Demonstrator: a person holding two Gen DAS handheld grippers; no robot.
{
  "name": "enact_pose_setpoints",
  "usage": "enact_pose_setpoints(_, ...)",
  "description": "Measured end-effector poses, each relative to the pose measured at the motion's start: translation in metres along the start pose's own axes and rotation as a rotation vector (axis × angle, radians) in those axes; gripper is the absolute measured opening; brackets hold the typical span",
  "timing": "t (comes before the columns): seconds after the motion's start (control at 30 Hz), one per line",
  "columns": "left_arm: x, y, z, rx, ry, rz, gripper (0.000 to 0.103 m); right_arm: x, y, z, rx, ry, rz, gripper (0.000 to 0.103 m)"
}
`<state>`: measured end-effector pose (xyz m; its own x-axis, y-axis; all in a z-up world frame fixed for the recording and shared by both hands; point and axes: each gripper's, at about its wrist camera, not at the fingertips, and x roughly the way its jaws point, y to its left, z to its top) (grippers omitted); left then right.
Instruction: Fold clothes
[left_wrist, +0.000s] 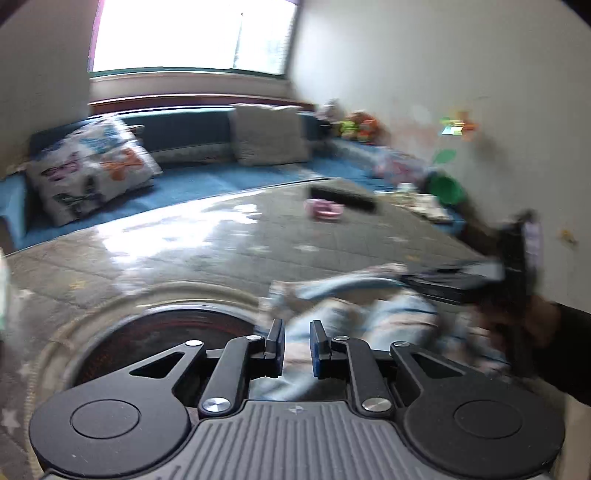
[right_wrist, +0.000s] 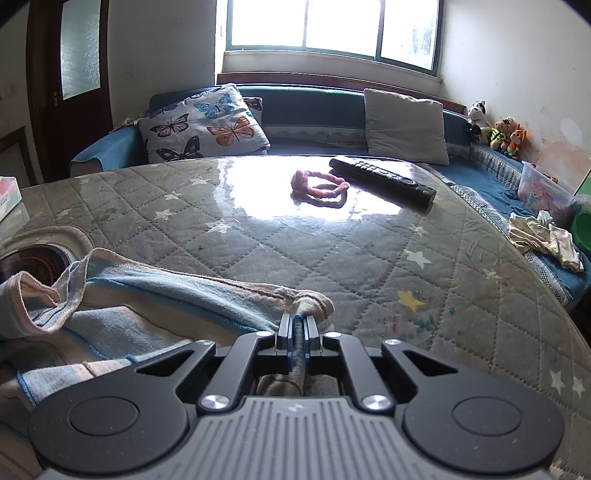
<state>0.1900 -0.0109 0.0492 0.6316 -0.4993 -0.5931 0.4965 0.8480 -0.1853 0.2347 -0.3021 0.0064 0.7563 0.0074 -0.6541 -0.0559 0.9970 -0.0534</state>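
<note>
Garment lay crumpled on the quilted table, light blue with a pale pinkish trim, soft knit, rumpled into ridges and nowhere near flat. Your right gripper was clamped on a bunched edge of it, fingers pressed together with a strip of cloth running back between them. From that pinch the cloth's long axis ran off toward nine and ten o'clock, ending at a curled, open hem near the dark round inset in the table.

Your left gripper stood with its fingers apart, nothing between them, and the cloth sat right at twelve o'clock, just beyond the tips and spilling toward two. That view was smeared with motion, so I couldn't tell whether the tips touched the fabric. Your right gripper showed there at two o'clock.

So the relation that mattered: right held one end, left was the nearer one to the loose bulk. How far the fold had got, I couldn't settle; the heap fit a half-made fold as well as a piece being spread.

Farther out at twelve lay a hard black remote and a pink braided band, both well apart from the cloth. The table cover looked slick and glossy, so the knit would likely slide easily.
</note>
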Motion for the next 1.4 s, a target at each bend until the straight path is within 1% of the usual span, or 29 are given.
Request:
enact_pose_setpoints(0.17,0.029,0.018,0.005,-0.095,0.049,0.073,0.016,0.000,0.000,0.000,0.002,0.001,0.001,0.006)
enact_pose_setpoints(0.23,0.035,0.008,-0.001,-0.033,0.085,0.047,0.017,0.000,0.000,0.000,0.001,0.001,0.001,0.006)
enact_pose_setpoints(0.27,0.037,0.003,-0.007,-0.002,0.100,0.045,0.018,0.000,0.000,0.000,0.001,0.000,0.001,0.006)
enact_pose_setpoints(0.33,0.042,-0.011,-0.017,0.071,0.122,0.050,0.019,0.000,0.000,-0.001,0.000,-0.002,0.000,0.006)
enact_pose_setpoints(0.4,0.045,-0.022,-0.025,0.139,0.130,0.074,0.023,0.000,0.000,-0.001,0.000,-0.004,-0.001,0.006)
enact_pose_setpoints(0.53,0.046,-0.028,-0.026,0.203,0.112,0.114,0.029,0.000,0.000,-0.002,0.003,-0.005,0.001,0.006)
enact_pose_setpoints(0.6,0.048,-0.027,-0.024,0.201,0.109,0.122,0.033,0.000,-0.001,-0.002,0.005,-0.006,0.003,0.006)
enact_pose_setpoints(0.63,0.050,-0.026,-0.024,0.199,0.108,0.126,0.033,0.000,-0.001,-0.002,0.006,-0.006,0.003,0.006)
enact_pose_setpoints(0.83,0.063,-0.020,-0.023,0.206,0.141,0.073,0.033,-0.001,-0.001,-0.001,0.008,-0.006,0.004,0.006)
enact_pose_setpoints(0.93,0.066,-0.011,-0.020,0.159,0.150,0.046,0.033,-0.001,-0.001,-0.001,0.009,-0.004,0.005,0.006)
enact_pose_setpoints(1.07,0.068,-0.009,-0.018,0.155,0.149,0.050,0.033,-0.001,-0.001,-0.001,0.010,-0.002,0.005,0.007)
enact_pose_setpoints(1.17,0.069,-0.010,-0.018,0.182,0.151,0.043,0.033,-0.001,-0.002,0.000,0.013,0.002,0.008,0.008)
enact_pose_setpoints(1.3,0.068,-0.006,-0.018,0.178,0.160,0.009,0.026,-0.001,-0.004,0.000,0.023,0.006,0.010,0.009)
enact_pose_setpoints(1.37,0.066,-0.003,-0.019,0.170,0.158,0.001,0.013,-0.001,-0.004,0.001,0.023,0.006,0.008,0.009)
enact_pose_setpoints(1.4,0.064,-0.001,-0.019,0.170,0.154,0.003,0.008,-0.001,-0.003,0.001,0.022,0.007,0.008,0.009)
